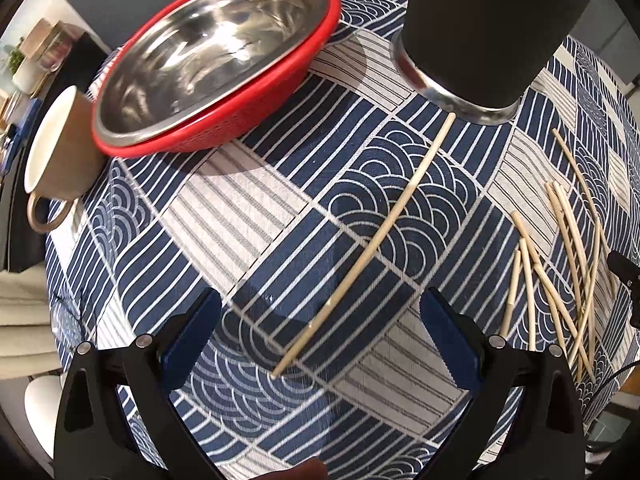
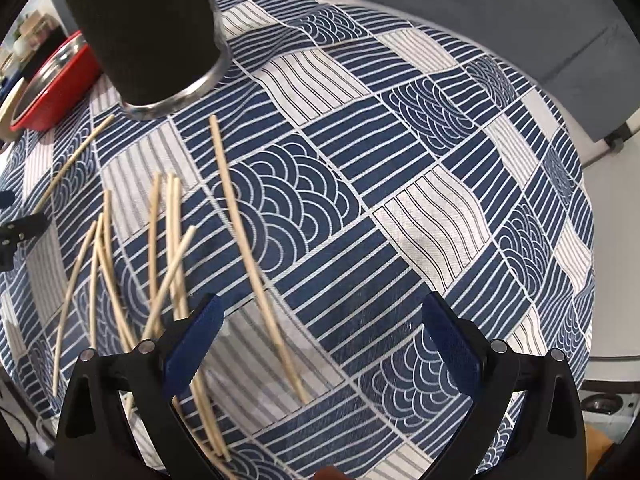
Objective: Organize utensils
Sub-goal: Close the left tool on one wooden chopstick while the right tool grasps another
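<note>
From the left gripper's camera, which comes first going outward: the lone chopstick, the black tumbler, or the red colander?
1. Lone chopstick, its near end between the left gripper's fingers.
2. Black tumbler, ahead to the right.
3. Red colander, ahead left; too close to the tumbler to call.

in the left wrist view, bare tablecloth (image 1: 248, 216) is lying open through the middle of the frame, crossed only by a single chopstick (image 1: 372, 248) running diagonally between the spread fingers of the left gripper (image 1: 320, 344). a red colander with a steel bowl (image 1: 216, 64) is blocking the upper left, a beige mug (image 1: 60, 148) is sitting just beside it at the left edge, and a black tumbler (image 1: 484, 32) is standing at the upper right. a scattered pile of chopsticks (image 1: 560, 272) is cluttering the right side. in the right wrist view, the right half of the cloth (image 2: 440, 184) is lying bare ahead of the wide-spread right gripper (image 2: 320, 344).
</note>
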`<state>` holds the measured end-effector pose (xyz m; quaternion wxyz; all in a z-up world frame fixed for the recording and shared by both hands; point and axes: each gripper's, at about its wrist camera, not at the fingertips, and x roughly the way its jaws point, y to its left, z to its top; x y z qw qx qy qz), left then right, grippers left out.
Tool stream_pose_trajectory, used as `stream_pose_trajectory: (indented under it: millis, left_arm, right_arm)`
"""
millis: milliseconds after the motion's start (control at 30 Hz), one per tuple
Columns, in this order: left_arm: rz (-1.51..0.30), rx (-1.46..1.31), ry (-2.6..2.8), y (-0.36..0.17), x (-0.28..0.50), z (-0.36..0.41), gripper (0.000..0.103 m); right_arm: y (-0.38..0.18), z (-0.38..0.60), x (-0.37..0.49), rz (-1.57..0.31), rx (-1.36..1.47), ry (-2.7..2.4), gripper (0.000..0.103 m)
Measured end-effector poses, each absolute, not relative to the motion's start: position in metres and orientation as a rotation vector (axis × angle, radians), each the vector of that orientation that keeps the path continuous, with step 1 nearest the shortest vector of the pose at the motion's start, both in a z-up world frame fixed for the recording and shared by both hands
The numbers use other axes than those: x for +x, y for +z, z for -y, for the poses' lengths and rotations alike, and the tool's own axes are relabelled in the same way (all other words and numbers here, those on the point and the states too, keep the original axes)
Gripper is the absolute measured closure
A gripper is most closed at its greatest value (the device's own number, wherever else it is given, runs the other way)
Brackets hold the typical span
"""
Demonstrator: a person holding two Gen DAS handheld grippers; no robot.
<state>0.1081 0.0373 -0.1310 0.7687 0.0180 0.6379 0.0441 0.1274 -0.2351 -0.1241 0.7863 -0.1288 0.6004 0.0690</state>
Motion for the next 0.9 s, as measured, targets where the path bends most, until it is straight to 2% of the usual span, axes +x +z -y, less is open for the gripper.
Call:
stream_pose_trajectory:
  millis: [367, 667, 900]
  left_arm:
    - [-1.397, -0.007, 0.022, -0.143, 0.125, -0.046, 0.004]
    - [-1.289, 0.042, -0.044, -0.145, 0.107, -0.056, 0.004]
    - [-1.298, 0.043, -0.037, -0.143, 0.093, -0.056, 0.006]
  right_arm:
    - [-0.142, 0.242, 0.136, -1.317, -0.208, 0.240, 0.008]
    - [-0.140, 0.254, 0.128, -1.290, -0.183, 0.244, 0.007]
    - [-0.139, 0.262, 0.119, -1.300, -0.183, 0.228, 0.011]
